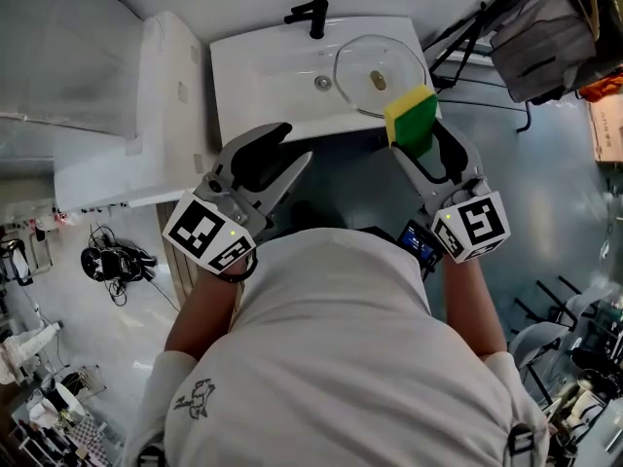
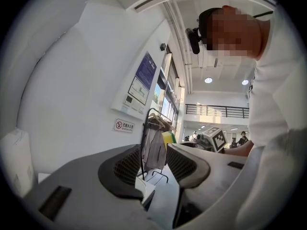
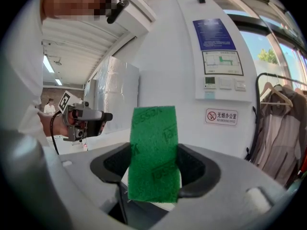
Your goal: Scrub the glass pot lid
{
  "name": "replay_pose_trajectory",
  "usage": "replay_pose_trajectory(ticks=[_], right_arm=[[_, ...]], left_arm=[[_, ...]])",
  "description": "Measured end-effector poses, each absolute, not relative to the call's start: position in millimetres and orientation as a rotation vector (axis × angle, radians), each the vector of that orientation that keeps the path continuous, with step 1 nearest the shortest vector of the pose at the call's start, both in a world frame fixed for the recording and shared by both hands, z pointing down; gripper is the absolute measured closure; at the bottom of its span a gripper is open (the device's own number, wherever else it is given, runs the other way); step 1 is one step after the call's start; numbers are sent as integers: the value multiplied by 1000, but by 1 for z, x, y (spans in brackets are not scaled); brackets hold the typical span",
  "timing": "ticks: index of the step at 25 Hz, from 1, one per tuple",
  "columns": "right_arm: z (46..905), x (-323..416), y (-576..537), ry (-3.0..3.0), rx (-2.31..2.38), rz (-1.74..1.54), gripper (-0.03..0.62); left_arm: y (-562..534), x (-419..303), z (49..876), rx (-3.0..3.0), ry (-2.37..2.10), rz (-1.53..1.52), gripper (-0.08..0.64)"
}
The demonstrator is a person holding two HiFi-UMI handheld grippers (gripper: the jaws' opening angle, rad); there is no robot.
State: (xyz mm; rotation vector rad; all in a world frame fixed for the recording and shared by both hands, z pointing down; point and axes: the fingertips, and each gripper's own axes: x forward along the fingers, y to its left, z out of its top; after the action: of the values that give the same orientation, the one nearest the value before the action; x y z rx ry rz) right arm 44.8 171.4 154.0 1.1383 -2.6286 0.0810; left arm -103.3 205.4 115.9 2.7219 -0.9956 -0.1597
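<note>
The glass pot lid [image 1: 362, 64] lies flat in the white sink [image 1: 263, 76], right of the drain and below the black faucet [image 1: 311, 15]. My right gripper [image 1: 421, 144] is shut on a yellow and green sponge [image 1: 412, 118], held over the sink's front right edge just short of the lid. In the right gripper view the sponge [image 3: 153, 152] stands upright between the jaws, green side toward the camera. Over the sink's front left edge my left gripper [image 1: 292, 146] is open and holds nothing. Its jaws stand apart in the left gripper view [image 2: 156, 163].
A white cabinet [image 1: 146, 115] adjoins the sink on the left. A black clothes rack with hanging garments [image 1: 545, 27] stands to the right, and a cardboard box [image 1: 608, 125] sits at the right edge. Cables and clutter [image 1: 112, 261] lie on the floor at left.
</note>
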Motion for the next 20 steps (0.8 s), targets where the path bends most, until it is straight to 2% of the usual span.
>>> replay_pose_trajectory(ticks=[6, 20], right_arm=[[147, 91, 195, -2665, 1110, 62, 295], [157, 253, 320, -2735, 980, 76, 296]], left_arm=[[230, -50, 115, 2731, -1039, -147, 397], [350, 116, 123, 2698, -1170, -122, 397]])
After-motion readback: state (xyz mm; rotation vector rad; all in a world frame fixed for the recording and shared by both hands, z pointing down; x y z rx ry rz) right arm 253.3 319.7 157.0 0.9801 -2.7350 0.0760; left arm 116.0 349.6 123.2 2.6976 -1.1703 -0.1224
